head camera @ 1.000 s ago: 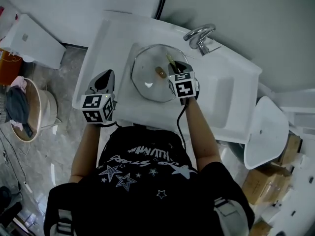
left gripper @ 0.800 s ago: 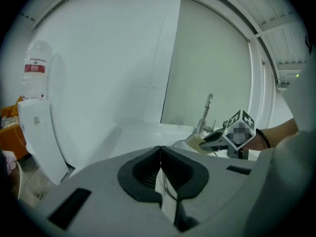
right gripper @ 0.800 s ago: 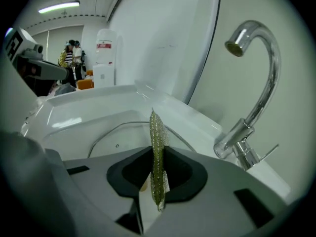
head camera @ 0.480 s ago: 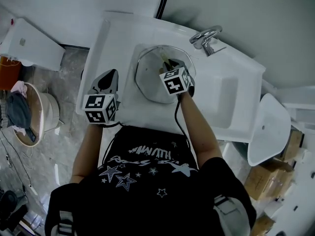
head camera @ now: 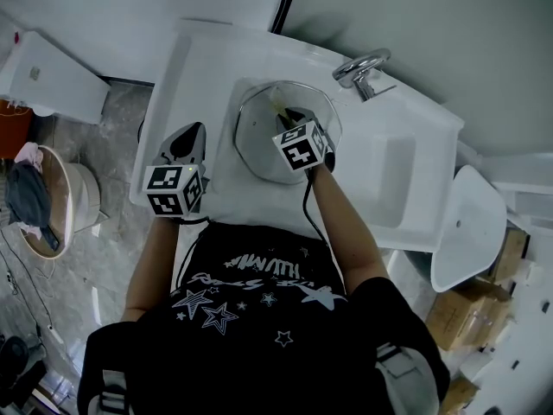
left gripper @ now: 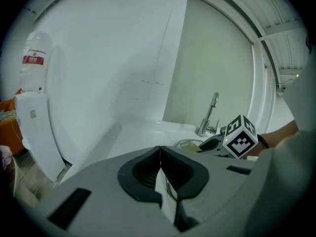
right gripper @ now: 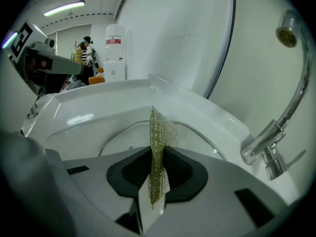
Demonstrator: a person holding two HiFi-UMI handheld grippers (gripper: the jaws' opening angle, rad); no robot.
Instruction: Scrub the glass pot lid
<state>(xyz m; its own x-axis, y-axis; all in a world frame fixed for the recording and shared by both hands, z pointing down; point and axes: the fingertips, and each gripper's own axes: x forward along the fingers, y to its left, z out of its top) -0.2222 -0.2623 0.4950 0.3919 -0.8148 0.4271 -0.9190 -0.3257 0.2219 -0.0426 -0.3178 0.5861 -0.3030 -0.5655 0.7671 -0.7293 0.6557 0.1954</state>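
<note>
The glass pot lid [head camera: 257, 132] lies flat in the white sink basin [head camera: 226, 119]; its rim [right gripper: 117, 131] curves below my right gripper's jaws. My right gripper [head camera: 291, 118] hovers over the lid's middle and hides the knob. It [right gripper: 158, 151] is shut on a gold scouring cloth [right gripper: 160, 132], which sticks out upright past the jaws; the cloth's tip [head camera: 278, 102] shows over the lid's far side. My left gripper [head camera: 190, 135] is held over the counter left of the basin, apart from the lid. It [left gripper: 160, 151] is shut with nothing in it.
A chrome faucet [head camera: 363, 69] stands at the basin's far right corner. The white counter [head camera: 186, 67] drops off at its left edge to a tiled floor with a basket of clothes [head camera: 34, 197]. A loose white basin [head camera: 467, 232] and cardboard boxes [head camera: 467, 318] sit at right. A water bottle [left gripper: 33, 63] stands at left.
My right gripper has slid left across the lid with the cloth and now covers the knob that showed earlier. The left gripper has stayed in place.
</note>
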